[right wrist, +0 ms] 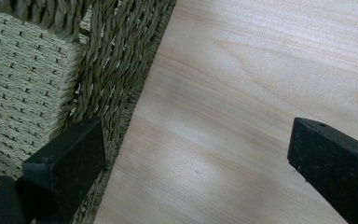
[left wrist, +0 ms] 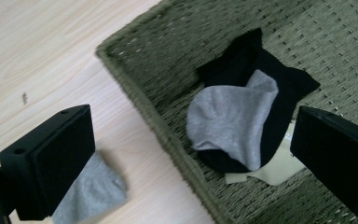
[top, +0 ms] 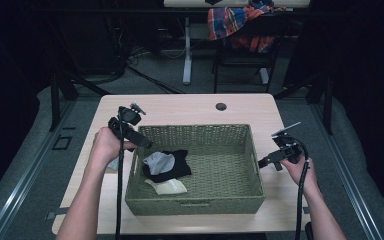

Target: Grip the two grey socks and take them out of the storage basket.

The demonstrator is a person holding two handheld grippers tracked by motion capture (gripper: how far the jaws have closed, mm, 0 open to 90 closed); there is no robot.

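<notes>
A green woven basket (top: 195, 204) stands on the wooden table (top: 180, 107). In its left part lies a black sock (top: 177, 165) with a grey sock (top: 158, 161) on top and a cream sock (top: 170, 187) in front. In the left gripper view the grey sock (left wrist: 228, 119) rests on the black sock (left wrist: 284, 86), beside the cream sock (left wrist: 279, 170). My left gripper (top: 147, 143) hangs open over the basket's left rim (left wrist: 135, 74), nothing between its jaws (left wrist: 191, 135). Another grey sock (left wrist: 91, 193) lies on the table outside the basket. My right gripper (top: 266, 161) stands open and empty (right wrist: 196, 149) beside the basket's right wall (right wrist: 116, 51).
A round cable hole (top: 221, 106) sits at the table's far edge. Behind the table a plaid cloth (top: 232, 22) hangs over a chair, next to a white desk leg (top: 187, 50). Bare tabletop (right wrist: 261, 84) lies to the right of the basket.
</notes>
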